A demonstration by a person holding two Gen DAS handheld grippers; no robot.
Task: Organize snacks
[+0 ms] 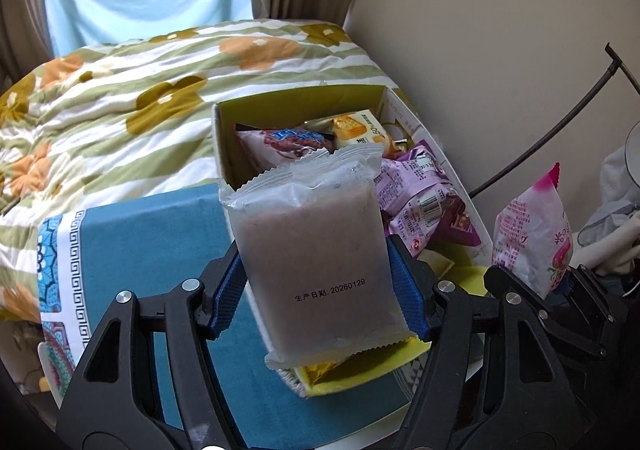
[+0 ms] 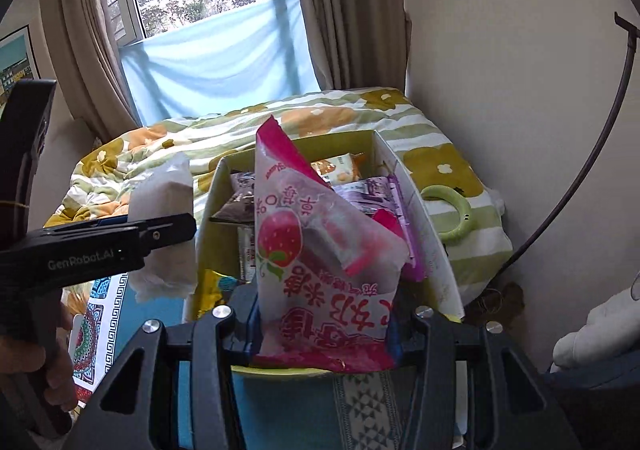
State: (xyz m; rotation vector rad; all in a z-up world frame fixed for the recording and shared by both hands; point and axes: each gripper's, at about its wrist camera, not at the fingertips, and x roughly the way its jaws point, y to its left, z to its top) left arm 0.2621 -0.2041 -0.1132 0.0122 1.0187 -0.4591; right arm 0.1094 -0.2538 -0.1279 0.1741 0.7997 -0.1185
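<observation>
My left gripper (image 1: 318, 286) is shut on a clear-wrapped grey-purple cake pack (image 1: 316, 234), which it holds upright over the near left corner of an open cardboard box (image 1: 228, 146). Several snack packets lie in the box, among them purple packets (image 1: 416, 190) and an orange cracker packet (image 1: 356, 128). My right gripper (image 2: 324, 334) is shut on a pink strawberry packet (image 2: 320, 270), held above the box (image 2: 212, 202) at its near end. In the right wrist view the left gripper (image 2: 160, 234) hangs just left of the box with its pale pack (image 2: 164, 218).
The box stands on a blue patterned cloth (image 1: 160, 242) beside a bed with a floral quilt (image 1: 120, 90). A green ring (image 2: 456, 218) lies on the quilt right of the box. A wall (image 1: 500, 50) and a curved black rod (image 1: 552, 134) close off the right side. A person's hand (image 2: 56, 370) grips the left handle.
</observation>
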